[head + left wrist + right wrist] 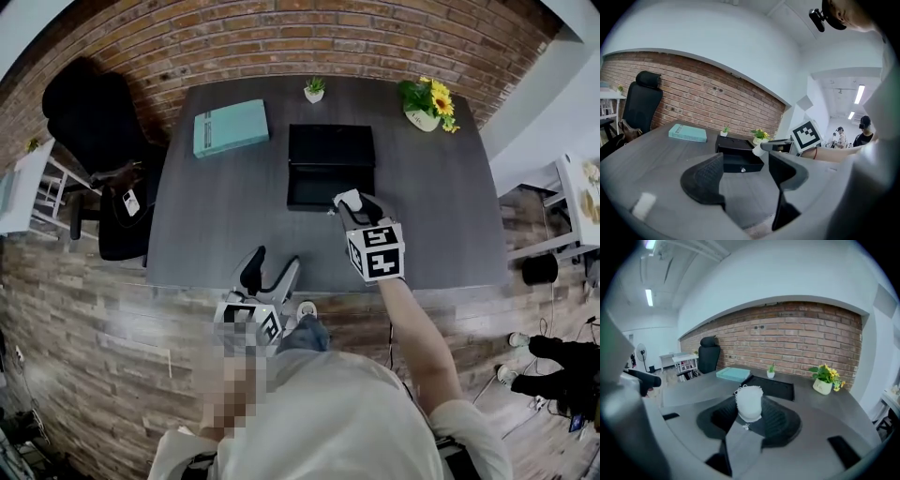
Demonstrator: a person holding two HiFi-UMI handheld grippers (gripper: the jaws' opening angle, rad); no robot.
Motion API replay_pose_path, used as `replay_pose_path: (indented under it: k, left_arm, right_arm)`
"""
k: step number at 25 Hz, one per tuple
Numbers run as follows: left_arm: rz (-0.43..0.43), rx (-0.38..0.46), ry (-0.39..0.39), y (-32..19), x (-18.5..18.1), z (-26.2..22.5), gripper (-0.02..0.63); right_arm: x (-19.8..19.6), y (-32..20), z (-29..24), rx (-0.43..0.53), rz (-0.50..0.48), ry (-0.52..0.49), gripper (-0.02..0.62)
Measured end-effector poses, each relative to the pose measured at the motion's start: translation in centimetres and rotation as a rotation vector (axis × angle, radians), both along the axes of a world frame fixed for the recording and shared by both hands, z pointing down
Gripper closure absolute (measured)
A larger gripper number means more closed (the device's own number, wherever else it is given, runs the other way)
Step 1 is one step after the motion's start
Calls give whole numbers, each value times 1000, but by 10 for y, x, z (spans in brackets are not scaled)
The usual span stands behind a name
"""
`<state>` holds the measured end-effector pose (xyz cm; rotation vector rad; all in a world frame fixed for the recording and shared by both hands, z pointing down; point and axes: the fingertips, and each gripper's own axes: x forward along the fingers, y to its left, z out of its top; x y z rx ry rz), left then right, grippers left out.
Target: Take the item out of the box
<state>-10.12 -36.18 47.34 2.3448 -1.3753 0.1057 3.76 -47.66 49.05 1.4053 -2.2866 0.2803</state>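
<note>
An open black box (330, 167) sits in the middle of the dark grey desk (225, 225), its lid laid back. My right gripper (352, 202) hovers just above the box's front edge, shut on a small white soft item (347, 198). In the right gripper view the white item (749, 403) stands pinched between the black pads (780, 420), well above the box (771, 386). My left gripper (272, 269) hangs at the desk's near edge, open and empty. In the left gripper view the left gripper (743, 176) looks toward the box (736, 152) and the white item (758, 149).
A teal book (230, 127) lies at the desk's far left. A small potted plant (314, 89) and a pot of yellow flowers (429, 105) stand along the back edge by the brick wall. A black office chair (94, 122) is left of the desk.
</note>
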Motion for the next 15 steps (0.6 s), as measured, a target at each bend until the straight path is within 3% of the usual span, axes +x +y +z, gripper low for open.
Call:
replay_pose_path:
  k: [15]
  left_arm:
    - [-25, 65, -6, 140, 36, -13, 316]
  right_arm:
    - [29, 176, -55, 154, -45, -95, 440]
